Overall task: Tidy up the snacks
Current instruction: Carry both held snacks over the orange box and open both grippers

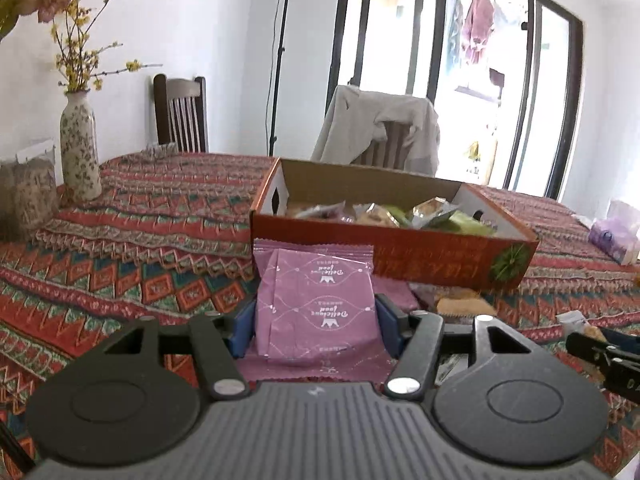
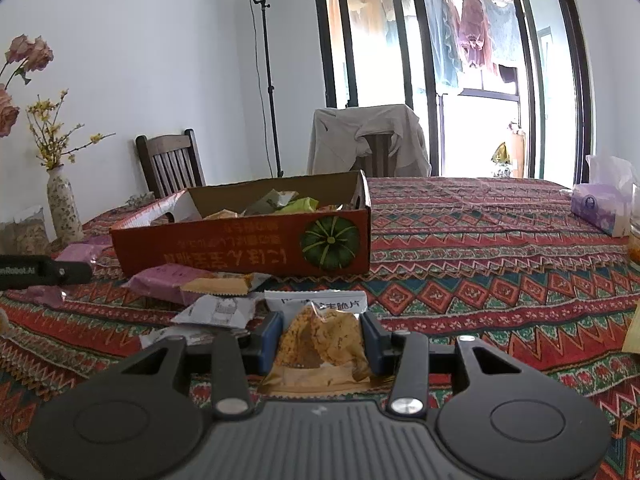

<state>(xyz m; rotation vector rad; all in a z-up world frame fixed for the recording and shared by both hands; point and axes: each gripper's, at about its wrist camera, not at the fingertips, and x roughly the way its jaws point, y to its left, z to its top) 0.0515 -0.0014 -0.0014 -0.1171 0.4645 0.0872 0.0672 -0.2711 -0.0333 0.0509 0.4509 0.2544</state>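
The left tongs (image 1: pixel 316 326) clench a purple foil snack packet (image 1: pixel 316 304), the red cardboard box (image 1: pixel 400 256) at twelve o'clock. The right tongs (image 2: pixel 322 344) grasp a clear crisp packet (image 2: pixel 320 340). Slippery foil could slide free short of the box.

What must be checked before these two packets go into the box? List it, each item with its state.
1. Left tool gripping the purple packet: ok, pads press on both its sides.
2. Right tool gripping the clear crisp packet: ok, clamped between the pads.
3. Red cardboard box open on top: ok, no lid.
4. Room in the box: cannot tell; wrappers already lie inside and its floor is hidden.
5. Path from the left tool to the box: ok, the box's near wall stands just beyond the purple packet.
6. Loose snacks on the tablecloth in front of the box: not ok, not yet stowed.
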